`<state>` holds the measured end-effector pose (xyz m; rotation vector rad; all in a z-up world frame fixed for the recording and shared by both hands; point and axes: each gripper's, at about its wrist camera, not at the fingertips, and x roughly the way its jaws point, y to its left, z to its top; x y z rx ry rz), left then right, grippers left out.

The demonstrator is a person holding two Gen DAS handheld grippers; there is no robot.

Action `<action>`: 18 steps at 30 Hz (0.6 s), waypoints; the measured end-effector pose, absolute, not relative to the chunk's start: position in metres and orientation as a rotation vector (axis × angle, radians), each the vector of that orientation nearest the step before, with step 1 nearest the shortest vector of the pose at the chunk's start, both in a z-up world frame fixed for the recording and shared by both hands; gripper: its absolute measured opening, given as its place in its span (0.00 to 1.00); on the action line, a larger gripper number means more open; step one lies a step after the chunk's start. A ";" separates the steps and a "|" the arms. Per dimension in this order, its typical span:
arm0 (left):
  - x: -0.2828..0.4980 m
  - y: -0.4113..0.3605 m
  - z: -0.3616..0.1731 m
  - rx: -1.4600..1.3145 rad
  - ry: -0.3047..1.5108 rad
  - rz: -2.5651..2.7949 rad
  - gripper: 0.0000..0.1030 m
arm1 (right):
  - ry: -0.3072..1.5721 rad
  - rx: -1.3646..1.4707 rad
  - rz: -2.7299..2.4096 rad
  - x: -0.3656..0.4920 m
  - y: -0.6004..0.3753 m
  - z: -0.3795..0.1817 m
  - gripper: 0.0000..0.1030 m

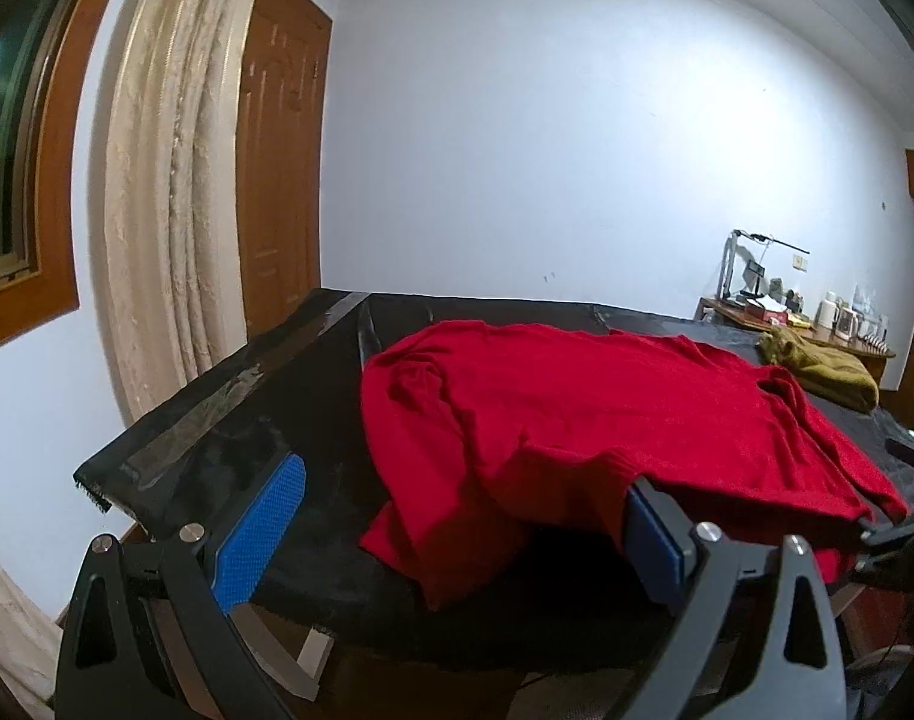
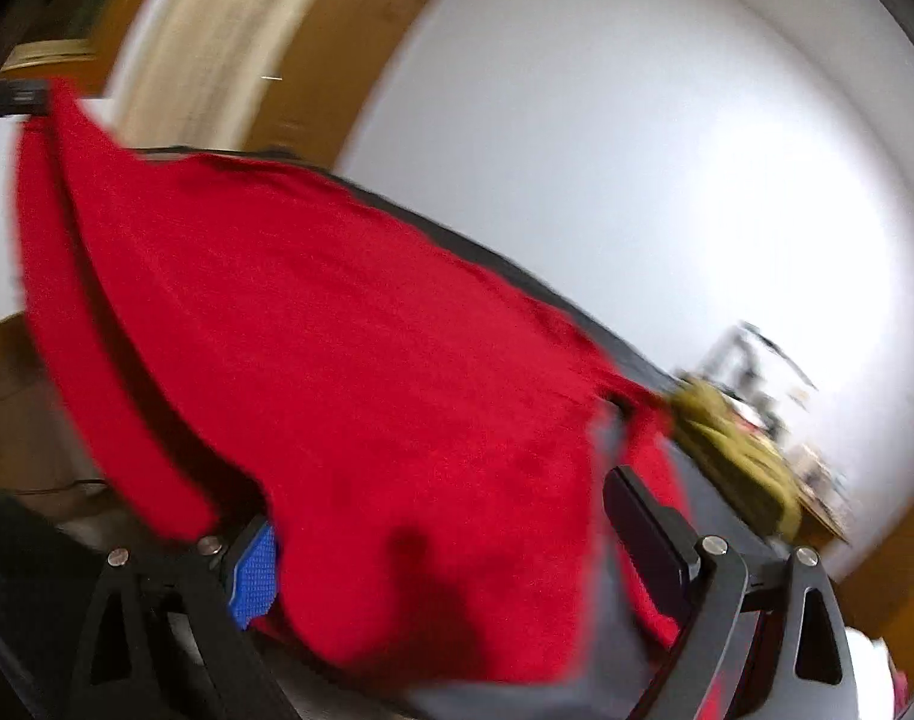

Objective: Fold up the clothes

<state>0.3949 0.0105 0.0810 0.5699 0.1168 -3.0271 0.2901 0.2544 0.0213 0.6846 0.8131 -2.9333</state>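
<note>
Black cloth-covered table (image 1: 313,420) takes most of the left wrist view, its strips of shiny tape apparently pinning the cover down so clothes slide without dragging it

Red sweater (image 1: 577,414) lies spread over the right half of the table, near edge draped off the front, one sleeve folded in on the left. My read: laid out flat for folding, not yet squared up, so early in the task

Olive garment (image 1: 829,366) sits bunched at the far right corner, touching or just beside the red one's far shoulder. Probably parked out of the fold area; can't tell if it's finished or waiting

Left gripper (image 1: 457,534) is released, jaws wide apart. Left pad over bare table, right pad tucked just under the hanging hem. Holding nothing. Looks lined up to take the near hem

Right gripper (image 2: 463,546) view is motion-blurred. Red fabric fills the gap between the pads and drapes over them, jaws stand apart. Whether cloth is actually pinched: cannot tell. In the left wrist view it shows at the right edge by the sweater's corner

Side desk (image 1: 805,324) with jugs and clutter against the far wall, well apart from the work

Risk as I see it: knit is limp and stretchy, so one-sided pull will skew it
</note>
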 end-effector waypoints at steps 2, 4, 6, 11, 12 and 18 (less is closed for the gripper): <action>0.396 0.010 0.083 0.576 0.122 -3.031 0.96 | 0.779 0.681 -3.005 0.291 0.278 0.026 0.93; 0.397 0.012 0.084 0.571 0.107 -3.031 0.96 | 0.689 0.656 -3.028 0.292 0.292 0.035 0.93; 0.399 0.013 0.086 0.564 0.090 -3.033 0.96 | 0.654 0.606 -3.047 0.295 0.298 0.044 0.93; 0.398 0.015 0.082 0.588 0.070 -3.039 0.97 | 0.715 0.553 -3.031 0.300 0.293 0.052 0.44; 0.398 0.016 0.080 0.597 0.068 -3.039 0.97 | 0.732 0.568 -3.013 0.300 0.290 0.051 0.43; 0.392 0.012 0.068 0.658 0.096 -3.021 0.97 | 0.782 0.728 -2.878 0.288 0.284 0.021 0.42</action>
